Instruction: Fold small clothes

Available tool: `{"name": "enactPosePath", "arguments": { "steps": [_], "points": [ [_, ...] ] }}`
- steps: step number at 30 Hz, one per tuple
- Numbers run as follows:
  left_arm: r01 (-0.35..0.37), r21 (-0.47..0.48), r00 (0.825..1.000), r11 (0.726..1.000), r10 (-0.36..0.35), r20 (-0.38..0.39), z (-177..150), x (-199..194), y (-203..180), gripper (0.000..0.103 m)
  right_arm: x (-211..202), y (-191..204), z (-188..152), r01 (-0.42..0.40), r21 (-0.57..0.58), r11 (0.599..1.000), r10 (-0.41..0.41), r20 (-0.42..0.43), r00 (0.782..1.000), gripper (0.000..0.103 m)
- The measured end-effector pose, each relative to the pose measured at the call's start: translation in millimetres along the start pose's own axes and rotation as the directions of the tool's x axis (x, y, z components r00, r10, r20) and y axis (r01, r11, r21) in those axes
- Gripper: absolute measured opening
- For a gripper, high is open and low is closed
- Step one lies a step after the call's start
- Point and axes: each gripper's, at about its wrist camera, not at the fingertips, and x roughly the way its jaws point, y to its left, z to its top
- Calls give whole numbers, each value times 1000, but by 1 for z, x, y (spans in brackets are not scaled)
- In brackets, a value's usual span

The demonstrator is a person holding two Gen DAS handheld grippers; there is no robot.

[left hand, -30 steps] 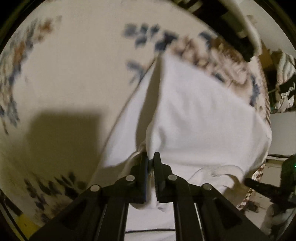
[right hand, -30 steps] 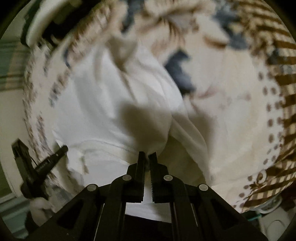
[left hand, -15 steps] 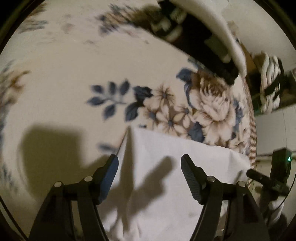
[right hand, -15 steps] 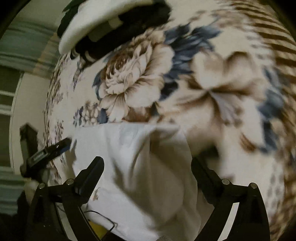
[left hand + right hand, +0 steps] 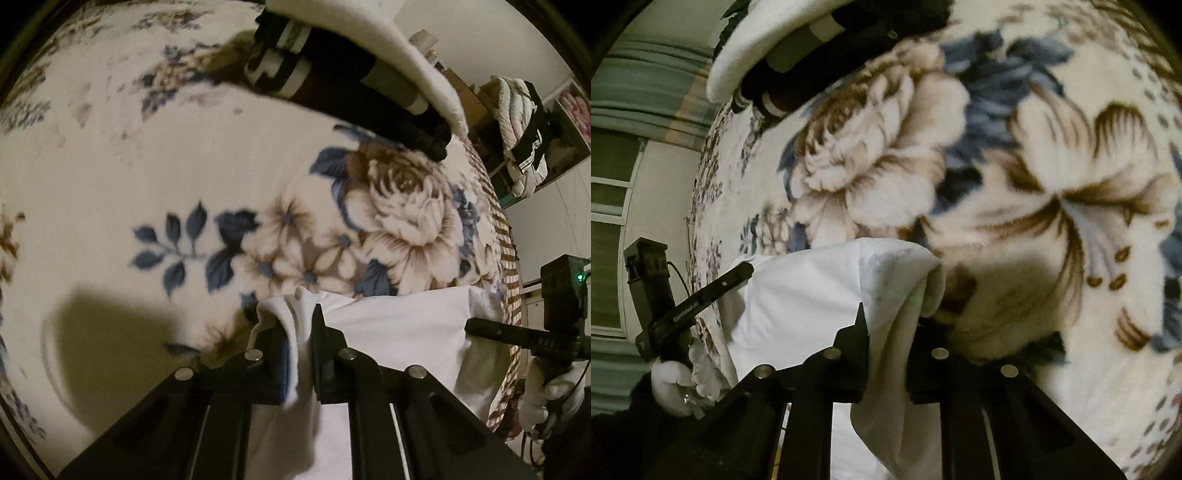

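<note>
**Both claws pinch the far edge of a soft white garment**

The white garment (image 5: 399,332) lies on the floral fleece blanket (image 5: 184,166), filling the lower middle of the left wrist view and the lower left of the right wrist view (image 5: 812,288). The left gripper (image 5: 301,343) is closed down on one corner of it, a thick gather of cloth bunched between the jaws and spilling out above and below them. The right gripper (image 5: 886,332) is likewise nearly closed on the opposite corner, where the fabric humps up in a rounded fold and hangs through the jaws.

It looks like thin knit cotton: light, limp, with no stiffness of its own. It should drape and sag wherever it is unsupported, and it may cling a little to the plush blanket instead of sliding. I judge the corners the right places to hold, since a taut line between the two claws keeps the edge straight. The bunched holds look deep enough not to slip, though several layers may be caught together.

At the top of both views sits a pile of folded clothes (image 5: 351,85), dark and striped pieces under a white one, well apart from the garment.
</note>
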Motion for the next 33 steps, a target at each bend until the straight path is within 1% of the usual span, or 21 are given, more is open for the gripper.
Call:
{"name": "enactPosePath", "arguments": {
  "steps": [4, 7, 12, 13, 14, 15, 16, 17, 19, 20, 21, 22, 23, 24, 25, 26, 27, 28, 29, 30, 33],
  "points": [
    [-10, 5, 1000, 1000, 10, 7, 22, -1, 0, 7, -16, 10, 19, -1, 0, 1000, 1, 34, 999, 15],
    [-14, 16, 1000, 1000, 14, 17, 45, 1, -3, 7, -20, 20, 41, 43, -34, 999, -41, 59, 997, 14],
    [-5, -27, 1000, 1000, 5, 19, 89, 12, 8, 8, -19, 27, 81, 64, -20, 998, -61, 117, 991, 14],
    [-5, -24, 1000, 1000, 5, 7, 96, 18, 10, 8, -18, 28, 89, 75, -24, 997, -71, 126, 990, 14],
    [-9, -26, 1000, 1000, 8, -22, 102, 27, 12, 9, -15, 27, 96, 88, -25, 996, -85, 125, 989, 14],
    [-13, -41, 998, 999, 11, -57, 105, 36, 17, 11, -7, 28, 101, 98, -17, 995, -95, 113, 989, 14],
    [-17, -54, 996, 998, 13, -85, 104, 44, 20, 12, 1, 23, 106, 112, -8, 994, -111, 82, 990, 15],
    [-16, -55, 996, 998, 11, -90, 103, 45, 21, 12, 8, 21, 107, 118, -1, 993, -118, 65, 991, 16],
    [-23, -53, 997, 998, 19, -76, 97, 38, 20, 13, 14, 13, 107, 144, 24, 989, -145, 32, 989, 33],
    [-38, -48, 998, 998, 36, -52, 91, 29, 18, 14, 13, 11, 104, 161, 29, 987, -162, 30, 986, 45],
    [-63, -47, 997, 997, 61, -36, 87, 21, 16, 16, 9, 10, 100, 171, 31, 985, -172, 37, 984, 60],
    [-95, -45, 995, 994, 94, -18, 81, 12, 13, 29, 0, 9, 94, 185, 34, 982, -186, 49, 981, 72],
    [-116, -46, 993, 992, 117, 19, 72, -4, 10, 44, -6, 10, 87, 204, 39, 978, -206, 62, 977, 90],
    [-121, -52, 991, 991, 124, 46, 63, -16, 8, 54, -15, 10, 78, 224, 39, 974, -227, 80, 971, 95],
    [-128, -63, 989, 990, 132, 63, 56, -26, 8, 76, -23, 11, 69, 243, 37, 969, -245, 97, 965, 95],
    [-138, -81, 986, 987, 145, 78, 45, -38, 9, 87, -31, 13, 56, 271, 33, 962, -273, 105, 956, 96],
    [-143, -96, 984, 985, 152, 89, 30, -51, 10, 88, -40, 13, 42, 295, 36, 955, -297, 110, 948, 96],
    [-145, -109, 984, 983, 155, 88, 17, -60, 11, 88, -46, 14, 29, 300, 45, 953, -303, 113, 946, 96],
    [-147, -136, 984, 980, 159, 82, -3, -72, 13, 88, -53, 15, 10, 303, 67, 951, -308, 108, 945, 98],
    [-154, -151, 983, 976, 166, 72, -19, -79, 16, 88, -56, 14, -5, 301, 82, 950, -308, 100, 946, 100],
    [-196, -195, 979, 961, 203, 16, -76, -97, 27, 88, -63, 10, -62, 299, 133, 945, -308, 61, 949, 100]
  ]
}}
